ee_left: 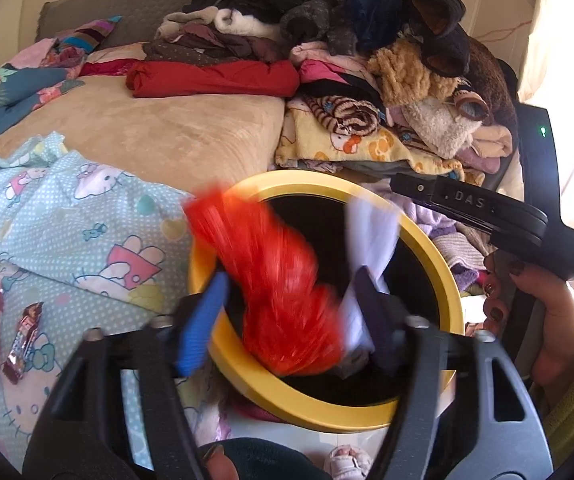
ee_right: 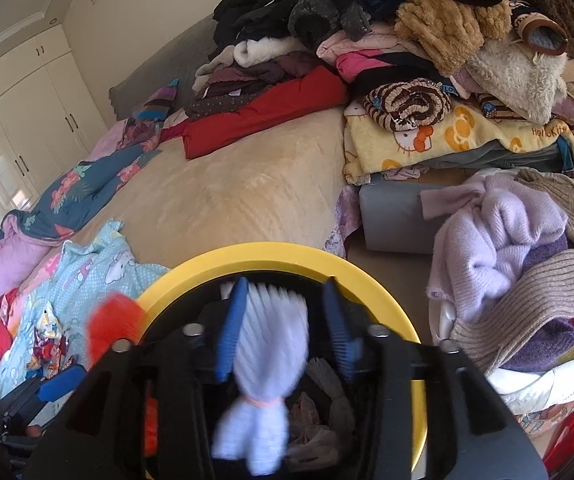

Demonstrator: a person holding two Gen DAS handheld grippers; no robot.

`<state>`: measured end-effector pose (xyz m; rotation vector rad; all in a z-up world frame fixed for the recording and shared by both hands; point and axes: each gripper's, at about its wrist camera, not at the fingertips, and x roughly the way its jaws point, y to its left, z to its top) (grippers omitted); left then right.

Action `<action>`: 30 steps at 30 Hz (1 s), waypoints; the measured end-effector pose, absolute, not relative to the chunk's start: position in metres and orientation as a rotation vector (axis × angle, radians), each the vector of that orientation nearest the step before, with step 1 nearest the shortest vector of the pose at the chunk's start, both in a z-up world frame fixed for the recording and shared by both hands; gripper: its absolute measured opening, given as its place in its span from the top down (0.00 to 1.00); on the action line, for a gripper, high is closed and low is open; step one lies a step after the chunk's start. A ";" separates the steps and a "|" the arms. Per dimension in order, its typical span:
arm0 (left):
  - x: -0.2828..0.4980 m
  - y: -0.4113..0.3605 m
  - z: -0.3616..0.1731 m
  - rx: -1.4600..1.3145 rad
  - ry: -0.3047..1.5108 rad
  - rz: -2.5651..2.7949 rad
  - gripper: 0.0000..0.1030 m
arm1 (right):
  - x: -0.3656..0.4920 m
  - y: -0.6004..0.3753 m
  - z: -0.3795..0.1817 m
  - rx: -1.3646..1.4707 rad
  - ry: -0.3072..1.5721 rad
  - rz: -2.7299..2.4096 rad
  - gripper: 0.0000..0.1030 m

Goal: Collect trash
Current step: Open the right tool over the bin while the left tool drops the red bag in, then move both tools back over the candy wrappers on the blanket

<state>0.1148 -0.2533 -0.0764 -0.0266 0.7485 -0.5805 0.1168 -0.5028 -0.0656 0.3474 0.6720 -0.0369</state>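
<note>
A yellow-rimmed black bin (ee_left: 431, 248) stands beside the bed; it also shows in the right wrist view (ee_right: 371, 280). My left gripper (ee_left: 287, 312) is open over the bin, and a blurred red wrapper (ee_left: 271, 276) is falling between its fingers. My right gripper (ee_right: 285, 328) is open over the bin, with a blurred white wrapper (ee_right: 267, 380) dropping between its fingers. The white wrapper also shows in the left wrist view (ee_left: 367, 248), and the red one in the right wrist view (ee_right: 113, 326). More wrappers (ee_left: 5, 340) lie on the Hello Kitty blanket (ee_left: 87, 216) at left.
The beige bed (ee_left: 159, 128) carries piles of folded clothes (ee_left: 327, 40) at the back. A basket of knitwear (ee_right: 527, 264) stands right of the bin. White wardrobes (ee_right: 15, 100) line the far left wall. Crumpled trash lies inside the bin (ee_right: 319, 420).
</note>
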 end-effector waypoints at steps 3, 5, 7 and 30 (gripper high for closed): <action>0.114 -0.243 -0.073 -0.046 0.728 -0.554 0.15 | 0.117 -0.502 -0.065 0.353 0.664 -0.034 0.58; 0.113 -0.238 -0.070 -0.049 0.711 -0.534 0.11 | 0.116 -0.501 -0.063 0.353 0.653 -0.023 0.52; 0.112 -0.232 -0.067 -0.050 0.692 -0.514 0.11 | 0.114 -0.497 -0.060 0.344 0.635 -0.013 0.49; 0.116 -0.144 -0.043 -0.138 0.593 -0.332 0.11 | 0.103 -0.412 -0.033 0.220 0.546 0.156 0.35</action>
